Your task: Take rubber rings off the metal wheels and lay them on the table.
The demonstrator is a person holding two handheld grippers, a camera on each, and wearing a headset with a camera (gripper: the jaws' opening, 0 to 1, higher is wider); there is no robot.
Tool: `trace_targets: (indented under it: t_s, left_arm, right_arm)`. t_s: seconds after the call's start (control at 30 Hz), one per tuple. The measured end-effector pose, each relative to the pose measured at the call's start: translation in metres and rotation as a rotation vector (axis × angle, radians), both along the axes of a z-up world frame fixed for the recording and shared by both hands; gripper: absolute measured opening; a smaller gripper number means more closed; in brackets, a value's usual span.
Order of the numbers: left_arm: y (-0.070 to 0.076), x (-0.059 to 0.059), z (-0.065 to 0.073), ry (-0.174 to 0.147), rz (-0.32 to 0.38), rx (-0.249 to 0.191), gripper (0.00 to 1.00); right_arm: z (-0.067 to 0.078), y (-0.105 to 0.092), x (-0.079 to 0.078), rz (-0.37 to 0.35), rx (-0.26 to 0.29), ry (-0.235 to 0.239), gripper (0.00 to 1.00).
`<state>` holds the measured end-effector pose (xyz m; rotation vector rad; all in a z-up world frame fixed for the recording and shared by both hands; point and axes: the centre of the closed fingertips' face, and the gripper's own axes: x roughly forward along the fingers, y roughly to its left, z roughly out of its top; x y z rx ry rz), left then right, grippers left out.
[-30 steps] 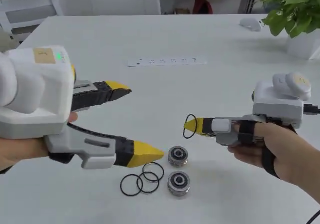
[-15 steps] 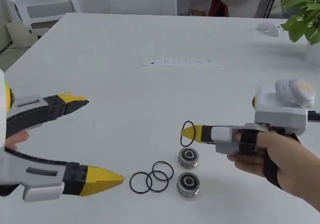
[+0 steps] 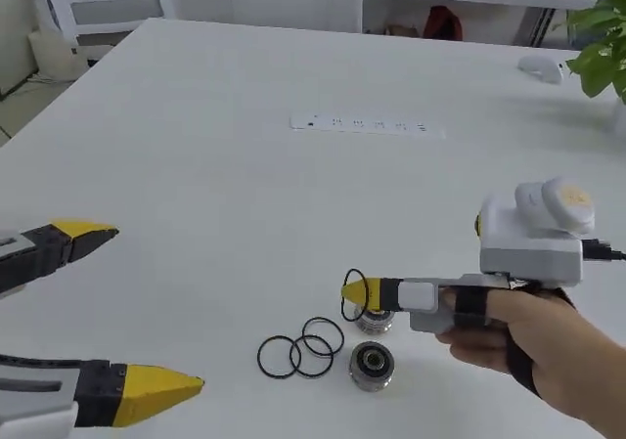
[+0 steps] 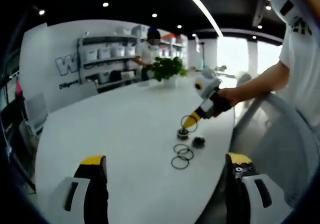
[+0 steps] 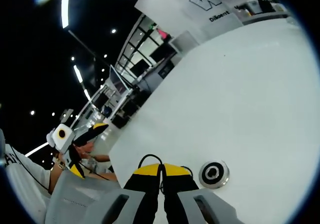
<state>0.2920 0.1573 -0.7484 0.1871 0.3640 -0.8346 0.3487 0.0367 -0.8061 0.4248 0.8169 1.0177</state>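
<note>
Right gripper [image 3: 354, 292] at near right of the table [image 3: 196, 116], gripped by a hand [image 3: 528, 336]. Its jaws are pressed together on one black ring [image 3: 353, 273]. The ring stands upright in the yellow tips, lifted off the surface, directly over the far wheel [image 3: 376, 323], which the gripper partly hides. In the right gripper view the jaws meet with no gap and a black loop curves out behind the tips; one wheel [image 5: 214, 174] lies flat just to the right of them. Near wheel [image 3: 373, 364] sits just in front of the far one; cannot tell whether the two touch. Three loose rings [image 3: 313, 356] lie flat on the table just left of the wheels, overlapping one another in a short chain. Left gripper [image 3: 156, 307] at near left, jaws wide apart and holding nothing, well apart from the rings. The left gripper view looks between its spread tips across the table to the rings, both wheels and the right gripper with its raised ring. Far side: a white power strip [image 3: 367, 124] lies flat; a plant [image 3: 606, 58] at far right.
</note>
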Motion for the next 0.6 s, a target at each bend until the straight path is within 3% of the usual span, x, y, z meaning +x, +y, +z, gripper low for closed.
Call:
trace_targets:
  t_s: [0.13, 0.37, 0.5, 0.6]
  left_arm:
    - [-0.001, -0.004, -0.009, 0.019, -0.005, 0.005, 1.00]
    - [0.003, -0.009, -0.020, 0.042, -0.008, 0.019, 1.00]
    - [0.002, -0.012, -0.024, 0.060, -0.013, 0.002, 1.00]
    - [0.002, -0.016, -0.029, 0.070, -0.029, 0.021, 1.00]
  right_arm:
    - [-0.004, 0.003, -0.004, 0.018, -0.018, 0.004, 0.00]
    - [-0.018, 0.004, -0.008, 0.066, -0.103, -0.012, 0.00]
    - [-0.022, 0.005, -0.009, 0.079, -0.125, -0.010, 0.00]
    - [-0.023, 0.006, -0.010, 0.095, -0.149, -0.020, 0.00]
